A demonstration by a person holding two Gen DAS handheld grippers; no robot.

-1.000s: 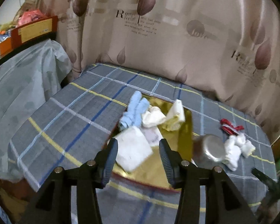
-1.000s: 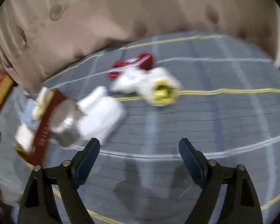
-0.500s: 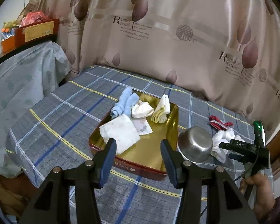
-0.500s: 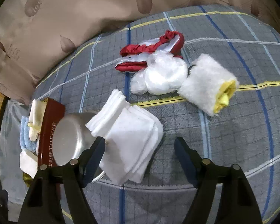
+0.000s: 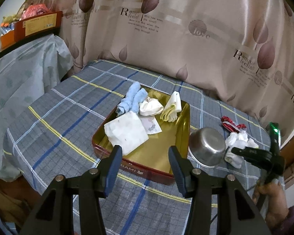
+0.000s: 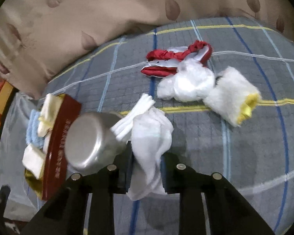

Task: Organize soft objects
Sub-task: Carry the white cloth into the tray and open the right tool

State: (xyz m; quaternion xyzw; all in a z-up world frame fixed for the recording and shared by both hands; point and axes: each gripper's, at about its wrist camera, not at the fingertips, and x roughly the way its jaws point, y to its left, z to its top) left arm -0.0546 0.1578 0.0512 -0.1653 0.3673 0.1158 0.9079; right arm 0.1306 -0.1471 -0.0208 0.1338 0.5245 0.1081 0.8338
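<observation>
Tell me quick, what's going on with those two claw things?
Right gripper just closed on white cloth stack. Left gripper open, empty, over gold tin. Steel bowl touching the cloth.

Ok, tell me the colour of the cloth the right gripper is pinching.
White. The cloth shows best in the right wrist view, between the right gripper's closed pads.

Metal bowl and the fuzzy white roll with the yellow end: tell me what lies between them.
In the right wrist view, the white cloth lies between the metal bowl and the fuzzy roll, pinched by the right gripper, whose jaws have just been closing.
</observation>
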